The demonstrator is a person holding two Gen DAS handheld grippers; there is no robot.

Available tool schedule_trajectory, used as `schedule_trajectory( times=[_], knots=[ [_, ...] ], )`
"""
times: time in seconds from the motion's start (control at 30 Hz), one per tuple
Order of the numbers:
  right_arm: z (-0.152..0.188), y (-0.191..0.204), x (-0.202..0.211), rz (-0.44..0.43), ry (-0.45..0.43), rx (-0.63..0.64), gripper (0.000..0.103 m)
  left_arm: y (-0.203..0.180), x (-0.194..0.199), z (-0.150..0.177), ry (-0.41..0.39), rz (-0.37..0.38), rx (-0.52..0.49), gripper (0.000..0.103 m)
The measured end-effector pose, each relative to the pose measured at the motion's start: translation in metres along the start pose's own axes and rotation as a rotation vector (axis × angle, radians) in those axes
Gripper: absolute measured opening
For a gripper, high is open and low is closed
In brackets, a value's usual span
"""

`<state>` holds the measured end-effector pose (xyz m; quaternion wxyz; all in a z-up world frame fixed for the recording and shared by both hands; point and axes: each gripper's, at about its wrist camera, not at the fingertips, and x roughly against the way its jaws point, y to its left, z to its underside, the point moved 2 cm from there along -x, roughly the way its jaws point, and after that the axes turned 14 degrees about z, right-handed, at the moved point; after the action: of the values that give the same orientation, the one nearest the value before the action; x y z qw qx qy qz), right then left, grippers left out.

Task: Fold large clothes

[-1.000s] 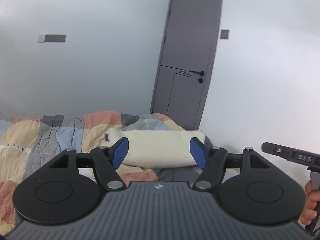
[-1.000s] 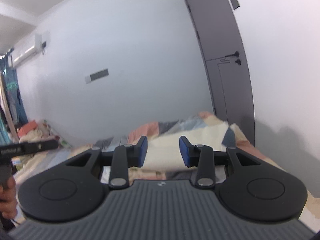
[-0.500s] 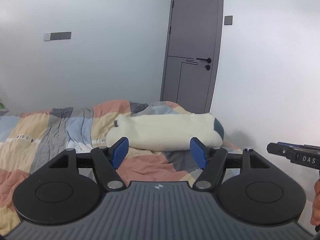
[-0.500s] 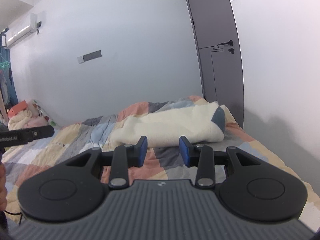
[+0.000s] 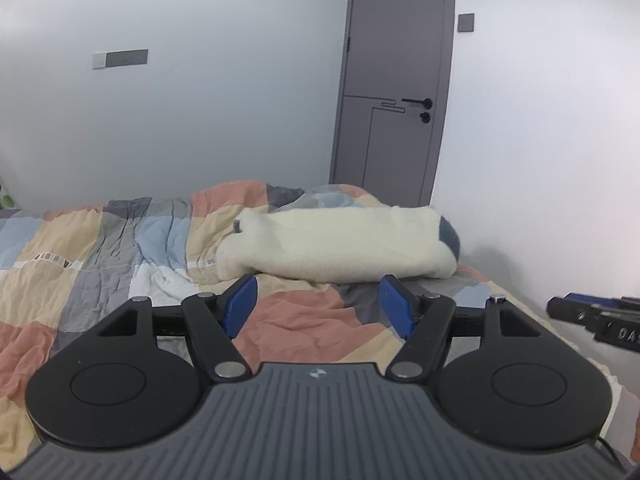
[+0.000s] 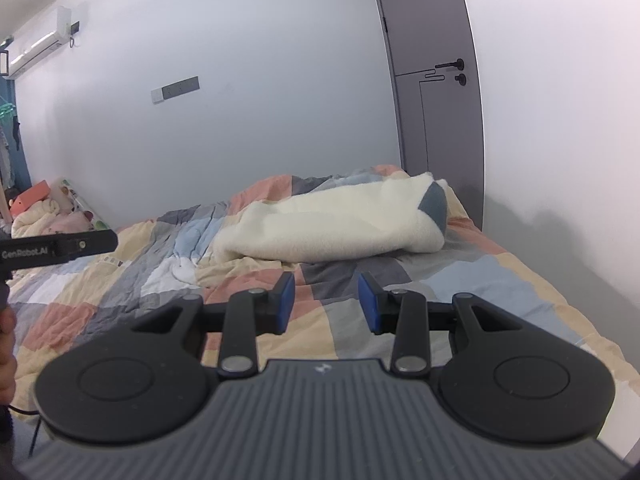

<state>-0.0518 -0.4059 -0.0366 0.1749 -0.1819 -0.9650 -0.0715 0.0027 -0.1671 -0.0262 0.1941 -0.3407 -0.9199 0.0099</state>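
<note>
A cream fleece garment (image 5: 340, 244) with a grey-blue patch lies folded in a bundle at the far right of the bed; it also shows in the right wrist view (image 6: 332, 224). My left gripper (image 5: 318, 306) is open and empty, held above the quilt short of the bundle. My right gripper (image 6: 326, 300) is open and empty, also short of the bundle. Each gripper shows at the edge of the other's view: the right one at the right edge (image 5: 596, 318), the left one at the left edge (image 6: 56, 248).
A patchwork quilt (image 5: 120, 248) in peach, grey, blue and coral covers the bed. A grey door (image 5: 394, 88) stands behind the bed's far right corner, white walls around. Pillows and soft toys (image 6: 44, 208) pile at the far left.
Both grippers have pulled back and up from the cream bundle, which now lies farther off and fully in view. Both stay open.
</note>
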Motion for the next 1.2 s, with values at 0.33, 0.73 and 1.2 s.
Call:
schedule_trajectory(
  times=[0.33, 0.73, 1.2],
  knots=[
    [-0.004, -0.001, -0.002, 0.017, -0.014, 0.02, 0.039, 0.0, -0.003, 0.0, 0.003, 0.008, 0.006, 0.082],
    [-0.013, 0.0, 0.002, 0.036, -0.076, 0.028, 0.09, 0.007, 0.002, -0.003, -0.008, -0.004, 0.019, 0.101],
    [-0.011, 0.01, -0.01, 0.068, -0.025, 0.065, 0.091, 0.007, 0.005, -0.003, -0.009, -0.03, 0.023, 0.103]
  ],
)
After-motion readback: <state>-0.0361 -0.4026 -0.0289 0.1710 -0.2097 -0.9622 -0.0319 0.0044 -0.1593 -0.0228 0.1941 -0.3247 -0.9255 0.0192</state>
